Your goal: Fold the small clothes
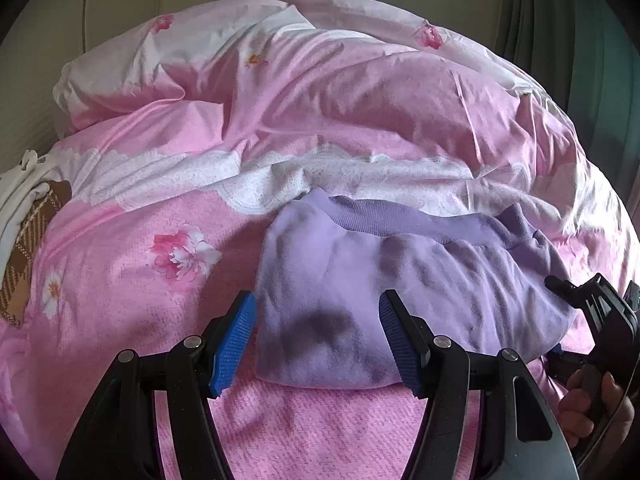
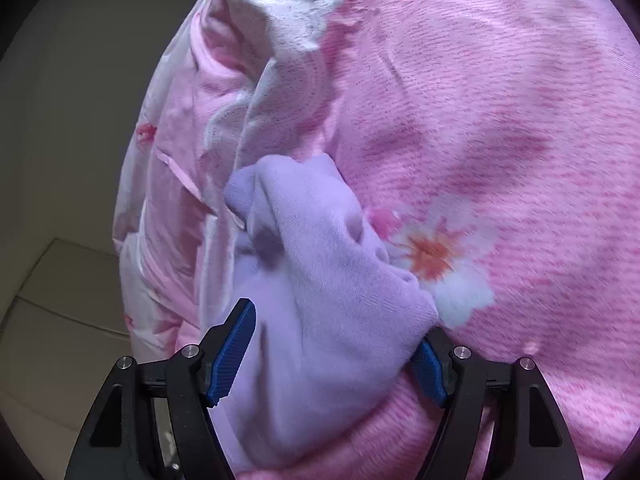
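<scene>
A small lilac garment (image 1: 400, 280) with a darker ribbed waistband lies folded on the pink floral bed cover (image 1: 160, 220). My left gripper (image 1: 316, 344) is open, its blue pads (image 1: 232, 344) standing on either side of the garment's near left corner. My right gripper (image 2: 332, 356) is open with the garment's cloth (image 2: 312, 320) bunched between its blue pads (image 2: 234, 354). The right gripper also shows in the left wrist view (image 1: 592, 312), at the garment's right edge, with the hand that holds it.
A crumpled pink and white duvet (image 1: 320, 92) is heaped behind the garment. A white and brown checked cloth (image 1: 24, 232) lies at the bed's left edge. The bed's edge and the tiled floor (image 2: 60, 312) show left in the right wrist view.
</scene>
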Motion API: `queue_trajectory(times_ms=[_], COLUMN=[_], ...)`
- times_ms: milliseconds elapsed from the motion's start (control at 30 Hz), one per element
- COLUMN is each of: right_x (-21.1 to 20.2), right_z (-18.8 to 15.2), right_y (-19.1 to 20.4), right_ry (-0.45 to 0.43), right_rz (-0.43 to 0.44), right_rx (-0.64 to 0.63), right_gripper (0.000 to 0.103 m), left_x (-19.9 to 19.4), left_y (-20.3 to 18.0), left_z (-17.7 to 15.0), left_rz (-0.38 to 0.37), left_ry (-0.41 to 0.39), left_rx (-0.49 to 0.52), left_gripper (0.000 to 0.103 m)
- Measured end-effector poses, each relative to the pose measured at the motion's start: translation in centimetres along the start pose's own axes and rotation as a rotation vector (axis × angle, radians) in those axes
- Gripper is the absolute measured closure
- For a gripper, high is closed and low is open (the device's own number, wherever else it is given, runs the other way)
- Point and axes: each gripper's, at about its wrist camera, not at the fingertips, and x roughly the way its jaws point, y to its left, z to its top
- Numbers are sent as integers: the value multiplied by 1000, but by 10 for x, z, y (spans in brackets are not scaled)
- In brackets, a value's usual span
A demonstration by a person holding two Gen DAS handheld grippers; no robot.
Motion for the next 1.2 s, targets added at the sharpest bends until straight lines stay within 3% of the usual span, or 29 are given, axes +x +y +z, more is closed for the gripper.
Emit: queue_trajectory(times_ms=[67, 167, 200, 300, 433, 533, 633, 800, 933, 1200], right_x=[1, 5, 6, -1, -18, -31, -38, -28, 2, 65], right_z=[1, -1, -2, -5, -12, -24, -48, -101, -153, -249], right_y=[-2, -8, -13, -12, 25, 75, 127, 187, 218, 211], right_ry=[-5, 24, 37, 17, -54, -141, -237, -304, -295, -97], right_rz=[29, 41, 60, 62, -10, -114, -211, -253, -267, -342], right_rx=[15, 36, 56, 56, -116, -344, -588, -869, -1075, -1377], right_gripper=[34, 64, 70, 75, 77, 78, 78, 78, 78, 78], left_x=[0, 0, -1, -8, -24, -35, -47, -65, -74, -80], left_y=[4, 9, 10, 11, 24, 39, 59, 97, 128, 164], left_z=[-1, -4, -5, -7, -4, -1, 0, -3, -6, -16], left_rz=[1, 7, 7, 9, 15, 26, 48, 90, 124, 155], left_ry=[1, 9, 13, 9, -13, -30, -46, -67, -71, -59], left_rx=[-7, -18, -19, -9, -26, -49, -73, -102, -127, -149], left_gripper=[40, 40, 40, 40, 40, 40, 40, 40, 40, 40])
